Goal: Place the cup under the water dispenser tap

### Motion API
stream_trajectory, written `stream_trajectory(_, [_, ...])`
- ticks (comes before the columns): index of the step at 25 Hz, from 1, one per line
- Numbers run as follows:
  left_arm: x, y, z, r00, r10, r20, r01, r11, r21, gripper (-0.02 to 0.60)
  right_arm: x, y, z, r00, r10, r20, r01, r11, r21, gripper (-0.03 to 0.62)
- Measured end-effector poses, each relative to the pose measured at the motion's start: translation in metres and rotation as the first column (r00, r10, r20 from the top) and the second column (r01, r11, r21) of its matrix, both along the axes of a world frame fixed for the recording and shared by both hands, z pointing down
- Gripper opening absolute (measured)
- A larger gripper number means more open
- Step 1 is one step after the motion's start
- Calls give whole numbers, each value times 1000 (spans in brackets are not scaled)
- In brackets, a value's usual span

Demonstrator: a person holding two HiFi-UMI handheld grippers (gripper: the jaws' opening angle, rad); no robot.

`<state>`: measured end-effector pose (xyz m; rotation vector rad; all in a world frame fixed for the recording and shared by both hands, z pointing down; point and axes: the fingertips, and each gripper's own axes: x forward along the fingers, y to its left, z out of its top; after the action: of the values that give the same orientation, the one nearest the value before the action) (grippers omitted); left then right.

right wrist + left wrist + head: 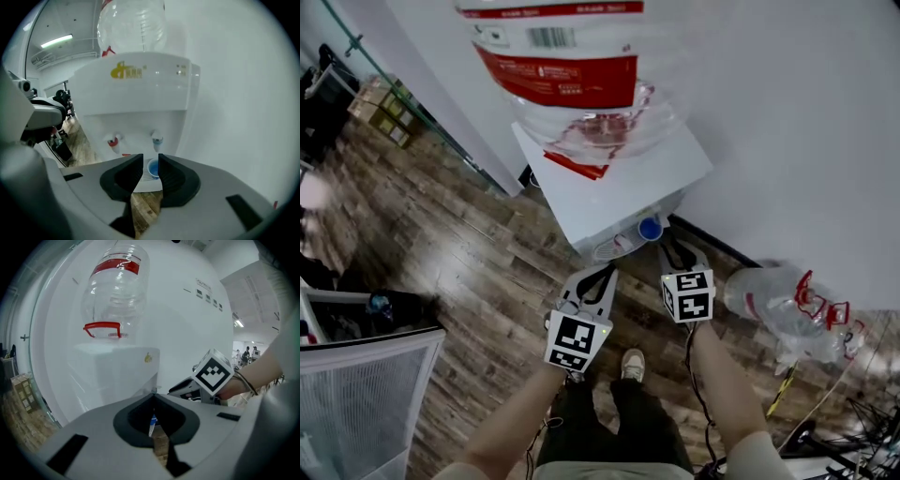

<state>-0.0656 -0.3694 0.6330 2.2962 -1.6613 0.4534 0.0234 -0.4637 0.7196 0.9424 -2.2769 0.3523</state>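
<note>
A small blue cup [650, 228] stands on the drip tray of the white water dispenser [609, 178], right under the blue tap [157, 138]. The red tap [113, 142] is to its left. In the right gripper view the cup [153, 168] shows beyond the jaws, apart from them. My right gripper [151, 161] is narrowly open with nothing between its pads. In the head view it [678, 246] hovers just in front of the cup. My left gripper [598, 278] is beside it, in front of the dispenser. Its jaws [153, 398] meet at the tips and hold nothing.
A large clear bottle [572, 75] with a red label sits on the dispenser. An empty bottle [778, 300] lies on the wood floor at the right by the wall. A white mesh bin [356, 394] is at lower left. The person's shoe [631, 364] shows below.
</note>
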Motion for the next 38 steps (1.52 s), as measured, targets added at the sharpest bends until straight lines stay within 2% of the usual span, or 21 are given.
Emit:
stream_trajectory(7, [0, 17, -71, 1000, 26, 4, -26, 998, 56, 6, 10, 40, -98, 998, 8, 56, -11, 999, 53, 46])
stream_trajectory(15, [-4, 40, -152, 999, 42, 3, -42, 993, 111, 6, 11, 87, -203, 991, -21, 134, 7, 995, 100, 9])
stream_trajectory(19, [-6, 58, -193, 999, 46, 23, -49, 987, 151, 6, 11, 108, -251, 985, -35, 170, 14, 993, 121, 8])
stream_trajectory(25, [-6, 81, -247, 998, 53, 12, -55, 979, 197, 6, 14, 129, -316, 976, -57, 209, 17, 981, 191, 8])
stream_trajectory(33, [-9, 108, -317, 999, 51, -1, -49, 953, 299, 6, 26, 157, -397, 955, -77, 287, -10, 957, 290, 6])
stream_trajectory(38, [-14, 126, -342, 999, 40, 24, -45, 947, 319, 6, 22, 186, -427, 953, -135, 272, 33, 937, 347, 6])
